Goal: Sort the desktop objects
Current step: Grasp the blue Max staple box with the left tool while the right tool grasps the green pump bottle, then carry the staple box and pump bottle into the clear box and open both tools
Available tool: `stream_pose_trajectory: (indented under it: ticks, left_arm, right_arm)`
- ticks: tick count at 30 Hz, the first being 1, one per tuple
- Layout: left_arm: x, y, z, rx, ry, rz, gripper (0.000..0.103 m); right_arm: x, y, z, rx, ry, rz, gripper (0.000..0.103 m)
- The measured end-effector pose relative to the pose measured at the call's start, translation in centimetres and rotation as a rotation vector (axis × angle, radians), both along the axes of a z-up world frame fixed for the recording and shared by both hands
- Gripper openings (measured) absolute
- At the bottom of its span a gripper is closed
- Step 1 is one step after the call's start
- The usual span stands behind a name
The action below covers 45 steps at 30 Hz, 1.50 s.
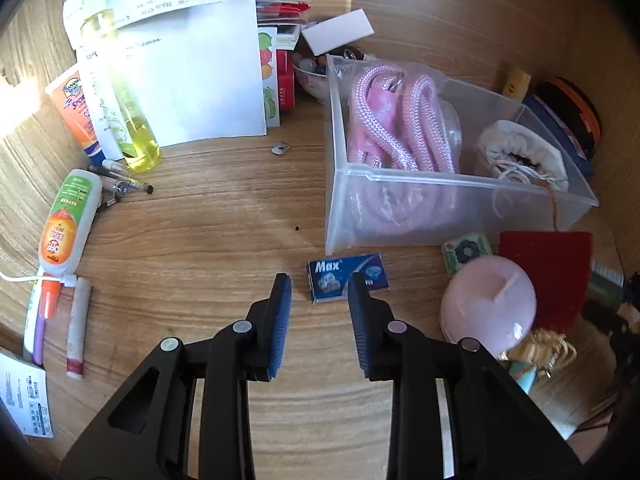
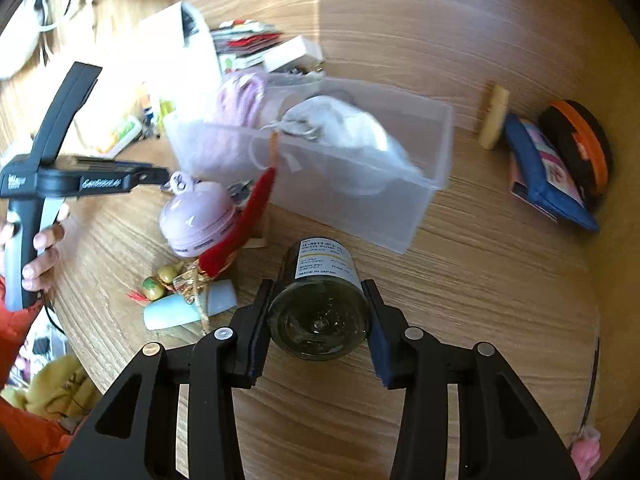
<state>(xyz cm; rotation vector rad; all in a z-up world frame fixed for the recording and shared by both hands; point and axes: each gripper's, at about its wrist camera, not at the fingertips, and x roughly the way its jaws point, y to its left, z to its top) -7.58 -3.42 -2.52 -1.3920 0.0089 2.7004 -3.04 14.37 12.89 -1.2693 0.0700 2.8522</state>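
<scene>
My left gripper is open and empty, low over the wooden desk, with a small blue "Max" box lying just beyond its fingertips. A clear plastic bin behind it holds pink rope and a white pouch. My right gripper is shut on a dark green bottle with a white label, held in front of the same bin. The left gripper body shows at the left of the right wrist view.
A pink round case, a red cloth and a charm lie right of the blue box. Tubes, pens, a yellow bottle and papers crowd the left. A blue pouch and orange-black disc lie at the far right.
</scene>
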Motion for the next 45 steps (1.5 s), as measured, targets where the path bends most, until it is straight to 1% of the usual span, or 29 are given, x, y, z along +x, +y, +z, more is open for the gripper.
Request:
stream_pose_trajectory:
  ticks: [1, 5, 6, 7, 9, 14, 16, 22, 24, 26, 28, 30, 33, 38, 40, 45]
  left_arm:
    - [0.2, 0.0, 0.1, 0.003, 0.000, -0.006, 0.029]
    - [1.3, -0.1, 0.5, -0.003, -0.008, -0.039, 0.031]
    - [0.7, 0.0, 0.3, -0.007, -0.023, -0.046, 0.039]
    - [0.5, 0.2, 0.1, -0.009, -0.035, -0.049, 0.052]
    - [-0.2, 0.5, -0.4, -0.005, -0.058, -0.043, 0.065]
    - [-2.2, 1.1, -1.8, 0.000, -0.105, -0.027, 0.065]
    - [-2.7, 1.5, -1.9, -0.024, -0.099, -0.018, 0.065]
    - [-3.3, 2.3, -1.9, -0.028, -0.088, -0.038, 0.065]
    - [-3.4, 2.3, -1.9, -0.023, -0.082, -0.026, 0.065]
    - [-3.3, 2.2, -1.9, -0.025, -0.070, -0.011, 0.064]
    - [-3.2, 2.2, -1.9, -0.049, -0.054, 0.003, 0.056]
    - [-2.9, 2.3, -1.9, -0.053, -0.043, -0.001, 0.050]
    - [-2.4, 2.2, -1.8, -0.054, -0.040, -0.002, 0.050]
    - [-0.5, 2.1, -1.4, -0.063, -0.014, -0.008, 0.050]
    - [0.7, 2.5, -0.8, -0.071, 0.012, -0.010, 0.050]
    - [3.4, 3.6, 1.5, -0.056, 0.085, -0.045, 0.050]
  right_arm:
    - [-0.5, 0.2, 0.1, -0.006, 0.003, -0.005, 0.039]
    - [0.5, 1.1, 0.6, -0.015, 0.003, -0.031, 0.039]
    - [0.8, 1.4, 0.6, -0.017, 0.001, -0.031, 0.039]
    - [0.4, 1.3, 0.4, -0.016, -0.004, -0.032, 0.039]
    - [0.5, 1.5, 0.2, -0.012, -0.017, -0.031, 0.039]
    - [0.4, 1.6, -0.6, -0.017, -0.045, -0.019, 0.039]
    - [0.2, 1.7, -0.8, -0.020, -0.053, -0.009, 0.039]
    - [-0.7, 1.6, -1.5, -0.014, -0.080, 0.019, 0.039]
    - [-1.2, 1.6, -1.9, -0.018, -0.096, 0.026, 0.039]
    - [-1.9, 1.5, -2.4, -0.033, -0.119, 0.038, 0.039]
    - [-2.3, 1.4, -2.9, -0.041, -0.127, 0.041, 0.039]
    - [-2.5, 1.3, -3.0, -0.037, -0.114, 0.039, 0.039]
    - [-2.6, 1.4, -3.1, -0.071, -0.100, 0.042, 0.038]
    - [-1.4, 2.0, -2.3, -0.080, -0.040, 0.005, 0.038]
    - [-0.8, 2.3, -2.0, -0.083, -0.020, -0.008, 0.038]
    - [0.5, 2.7, -0.9, -0.098, 0.030, -0.035, 0.038]
